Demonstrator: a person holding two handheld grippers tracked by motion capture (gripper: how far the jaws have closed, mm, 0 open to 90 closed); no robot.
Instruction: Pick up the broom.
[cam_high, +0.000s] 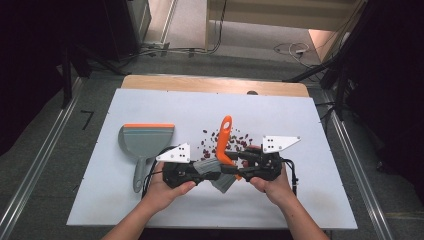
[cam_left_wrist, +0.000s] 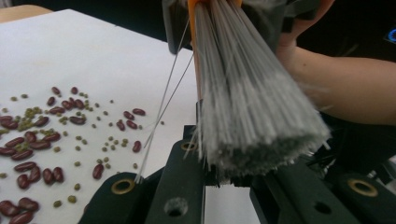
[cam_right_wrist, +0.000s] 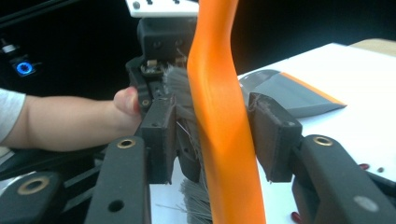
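A: Where is the brush (cam_high: 224, 145) sitting?

B: Between the two grippers, over the near middle of the table (cam_high: 150, 105), handle pointing away, just this side of the beans (cam_high: 222, 140). The dustpan (cam_high: 145, 142) is lying off to the left.

A: Who is holding it?

B: The left gripper (cam_left_wrist: 219, 172) is clamping the grey bristles (cam_left_wrist: 252, 116). The right gripper (cam_right_wrist: 212, 135) is straddling the orange handle (cam_right_wrist: 219, 93), jaws part open, pads beside it, not yet pressing.

A: How is it going to handle?

B: Light, I'd judge. The bristles are soft and splaying, so that grip is letting it wobble. The handle is stiff, smooth plastic, maybe slippery; pinching its narrow waist looks best.
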